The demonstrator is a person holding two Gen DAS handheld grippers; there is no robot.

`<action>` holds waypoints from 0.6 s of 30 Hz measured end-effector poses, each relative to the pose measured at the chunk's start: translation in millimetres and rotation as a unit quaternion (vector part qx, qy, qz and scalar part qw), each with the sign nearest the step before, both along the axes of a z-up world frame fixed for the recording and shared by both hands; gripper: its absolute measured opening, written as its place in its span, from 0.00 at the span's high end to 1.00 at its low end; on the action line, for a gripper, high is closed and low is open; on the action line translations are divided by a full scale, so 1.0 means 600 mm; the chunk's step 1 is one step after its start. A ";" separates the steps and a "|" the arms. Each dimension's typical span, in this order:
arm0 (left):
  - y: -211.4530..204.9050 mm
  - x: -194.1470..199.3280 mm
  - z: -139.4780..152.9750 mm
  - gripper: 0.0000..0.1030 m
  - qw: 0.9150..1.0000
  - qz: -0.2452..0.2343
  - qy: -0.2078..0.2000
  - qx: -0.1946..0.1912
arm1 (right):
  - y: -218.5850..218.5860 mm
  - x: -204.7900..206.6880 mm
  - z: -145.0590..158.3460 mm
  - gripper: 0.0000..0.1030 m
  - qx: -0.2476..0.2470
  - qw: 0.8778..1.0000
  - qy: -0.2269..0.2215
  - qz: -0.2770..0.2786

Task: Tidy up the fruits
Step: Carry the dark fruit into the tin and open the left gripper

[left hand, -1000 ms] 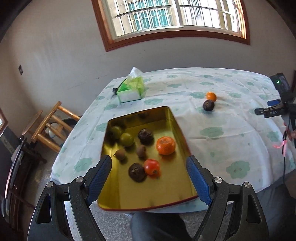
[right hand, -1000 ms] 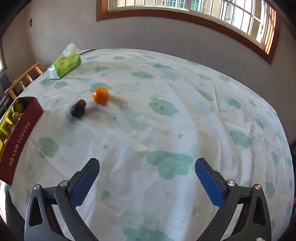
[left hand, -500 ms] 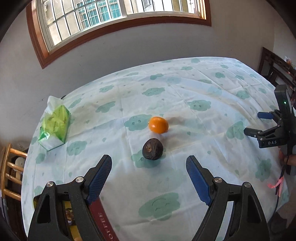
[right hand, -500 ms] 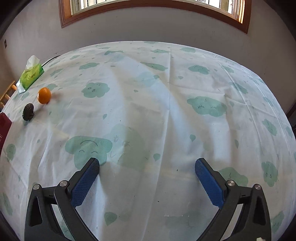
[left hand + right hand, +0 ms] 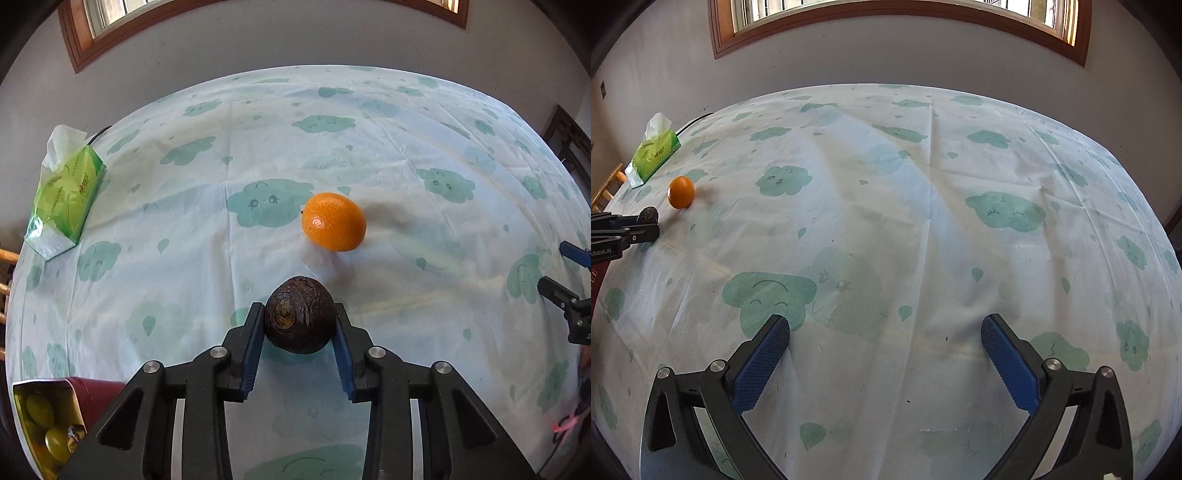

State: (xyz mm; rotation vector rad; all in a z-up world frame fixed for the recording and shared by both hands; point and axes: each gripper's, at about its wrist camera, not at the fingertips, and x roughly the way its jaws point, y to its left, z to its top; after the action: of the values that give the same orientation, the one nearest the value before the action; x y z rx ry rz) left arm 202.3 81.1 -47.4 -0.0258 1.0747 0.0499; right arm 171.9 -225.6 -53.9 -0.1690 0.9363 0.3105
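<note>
My left gripper (image 5: 300, 325) is shut on a dark brown wrinkled fruit (image 5: 300, 319) that sits on the cloud-print tablecloth (image 5: 258, 147). An orange (image 5: 333, 221) lies just beyond it, slightly right. The gold tin (image 5: 26, 417) with green fruits inside shows at the lower left corner. In the right wrist view my right gripper (image 5: 884, 334) is open and empty above the cloth; the orange (image 5: 681, 192) and the dark fruit (image 5: 648, 214) held by the left gripper (image 5: 646, 225) are far left.
A green tissue pack (image 5: 64, 199) lies near the table's left edge, also in the right wrist view (image 5: 653, 151). A wooden chair (image 5: 605, 188) stands beyond that edge. The right gripper (image 5: 565, 288) shows at the right edge of the left wrist view.
My left gripper swung from the tin to the loose fruits, moved in and closed on the dark fruit. My right gripper shifted slightly and stayed open.
</note>
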 end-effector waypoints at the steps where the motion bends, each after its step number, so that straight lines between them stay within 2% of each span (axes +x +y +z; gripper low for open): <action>1: -0.002 -0.013 0.006 0.65 1.000 0.012 -0.008 -0.014 | 0.000 0.000 0.000 0.00 0.000 1.000 0.000 0.000; 3: -0.013 -0.046 0.030 0.65 0.999 0.018 -0.028 -0.034 | 0.000 0.000 0.000 0.00 0.000 1.000 0.000 0.000; 7: -0.037 -0.115 0.070 0.64 0.998 0.028 -0.052 -0.035 | 0.001 0.001 0.000 0.00 0.000 1.000 0.000 -0.001; 12: -0.053 -0.191 0.106 0.64 0.995 0.047 -0.085 -0.009 | 0.000 0.002 0.000 0.00 0.000 1.000 0.000 0.000; 18: -0.029 -0.268 0.140 0.64 0.991 0.075 -0.114 0.005 | 0.000 0.002 -0.001 0.00 0.000 1.000 0.000 0.000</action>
State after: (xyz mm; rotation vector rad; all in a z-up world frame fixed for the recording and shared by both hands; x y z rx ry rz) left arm 41.4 63.5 36.4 -0.1014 0.8424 0.1833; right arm 172.9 -225.4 -54.3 -0.1686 0.9362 0.3097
